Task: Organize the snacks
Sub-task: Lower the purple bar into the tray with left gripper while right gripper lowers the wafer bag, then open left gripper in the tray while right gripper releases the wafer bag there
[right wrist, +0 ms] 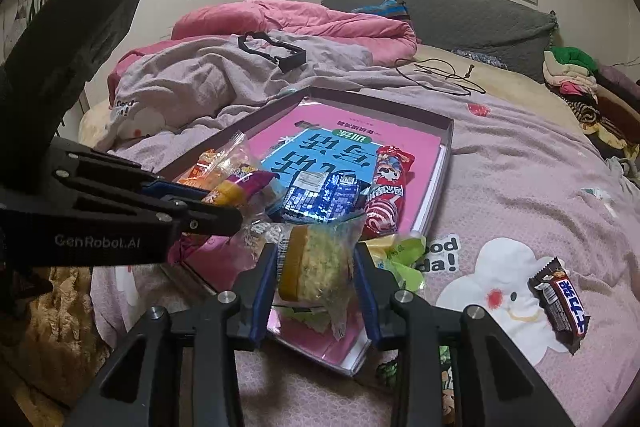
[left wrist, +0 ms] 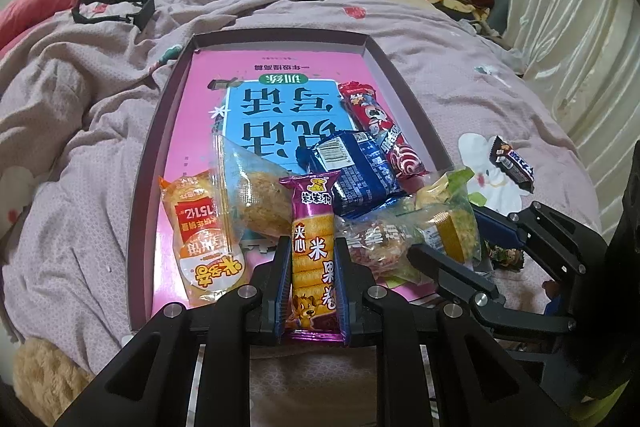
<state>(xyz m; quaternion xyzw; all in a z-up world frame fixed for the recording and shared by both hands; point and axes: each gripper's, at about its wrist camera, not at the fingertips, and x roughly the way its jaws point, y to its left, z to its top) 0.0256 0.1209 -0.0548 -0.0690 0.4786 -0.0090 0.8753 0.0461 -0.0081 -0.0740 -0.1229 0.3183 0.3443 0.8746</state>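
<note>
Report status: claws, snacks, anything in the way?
Left claw shut on purple rice roll. Right claw shut on clear-wrapped cake. Chocolate bar outside tray.

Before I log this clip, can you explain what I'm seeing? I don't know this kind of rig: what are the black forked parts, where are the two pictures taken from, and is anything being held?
There is no robot here. A person holds two hand-held claws, each with a fisheye camera looking along its fingers, so each picture shows its own claw at the bottom.

The left claw is shut on a purple rice-roll snack packet. The right claw is shut on a clear-wrapped cake slice.

Both hover over a shallow box lid lying on a bed. In it are a blue packet, a red packet and an orange packet. A chocolate bar lies apart on the quilt.
</note>
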